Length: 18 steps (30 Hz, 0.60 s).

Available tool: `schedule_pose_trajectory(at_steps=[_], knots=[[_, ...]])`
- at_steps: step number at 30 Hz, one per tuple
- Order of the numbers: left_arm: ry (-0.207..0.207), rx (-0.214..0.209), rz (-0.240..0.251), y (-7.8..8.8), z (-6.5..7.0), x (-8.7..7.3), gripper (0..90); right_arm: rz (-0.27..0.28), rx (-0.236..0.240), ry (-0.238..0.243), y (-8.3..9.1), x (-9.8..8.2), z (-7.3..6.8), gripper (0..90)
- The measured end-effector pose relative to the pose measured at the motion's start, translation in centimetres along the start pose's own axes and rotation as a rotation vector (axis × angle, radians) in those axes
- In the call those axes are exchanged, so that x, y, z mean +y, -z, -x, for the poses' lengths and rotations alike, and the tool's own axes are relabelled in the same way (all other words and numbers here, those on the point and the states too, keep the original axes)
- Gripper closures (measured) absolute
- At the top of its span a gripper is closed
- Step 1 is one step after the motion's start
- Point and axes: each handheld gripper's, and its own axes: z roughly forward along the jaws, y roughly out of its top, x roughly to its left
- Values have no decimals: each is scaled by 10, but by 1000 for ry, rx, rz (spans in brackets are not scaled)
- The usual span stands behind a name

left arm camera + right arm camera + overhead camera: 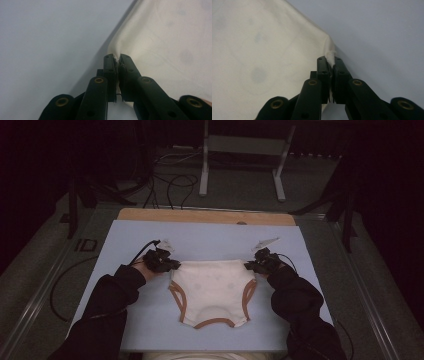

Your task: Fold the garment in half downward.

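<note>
**Both waistband corners pinched, garment spread flat**

While it lies spread on the pale blue surface, the cream baby bodysuit bottom (212,290) sits near the middle, somewhat toward the near edge, with its brown-trimmed leg openings (176,301) pointing at the person and its straight upper hem toward the far edge. Faint round prints show on the cloth. It is thin, soft fabric: light, limp and apt to sag, fold or slide wherever it is not supported, so it is best held at two well-separated points along one hem, as now.

At the upper left corner the left gripper (117,61) has its jaws pressed together on a small bunch of the cloth's edge. The right gripper (331,62) pinches the upper right corner in the same way, a tuft of white fabric squeezed between its pads. Both holds look shallow, taking only the very edge, so a sharp tug could pull a corner free.

Dark sleeves (112,305) reach in from the near edge. Beyond the far edge, a wooden strip (205,216) and cables (170,185) on the floor.
</note>
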Motion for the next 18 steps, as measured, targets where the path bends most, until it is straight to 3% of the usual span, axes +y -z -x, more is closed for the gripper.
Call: schedule_pose_trajectory(at_steps=[11,18], knots=[[-7,-8,-31,-3,-13,7,850,-5,1,-13,-8,8,9,860],[9,3,26,-2,-24,15,849,-7,-11,-28,-12,17,18,860]])
